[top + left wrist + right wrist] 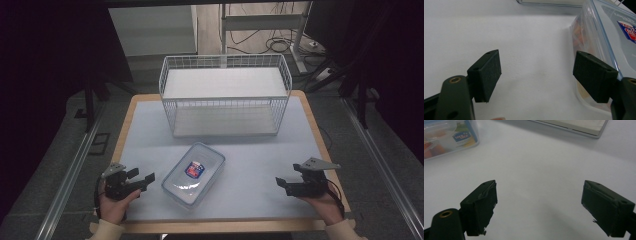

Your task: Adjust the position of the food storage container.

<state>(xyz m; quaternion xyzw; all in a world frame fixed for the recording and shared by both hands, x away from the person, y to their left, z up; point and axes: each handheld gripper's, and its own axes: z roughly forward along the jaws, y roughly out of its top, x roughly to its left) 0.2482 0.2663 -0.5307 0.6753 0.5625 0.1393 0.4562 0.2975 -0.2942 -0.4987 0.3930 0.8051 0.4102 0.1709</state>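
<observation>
Now the table (150,120) has a pale cover, and a clear plastic container (194,174) with a closed lid lies on its near part, turned at an angle. On the lid is a blue and red label (194,169), and something orange is seen through the wall in the left gripper view. Behind the container, towards the far edge, stands a white wire basket (225,95). The left gripper (141,181) is held low at the left, just beside the container, with its jaws spread apart and nothing between them. The right gripper (281,184) is at the right, well apart from the container, also with its jaws wide and holding nothing. Both point towards the container.
</observation>
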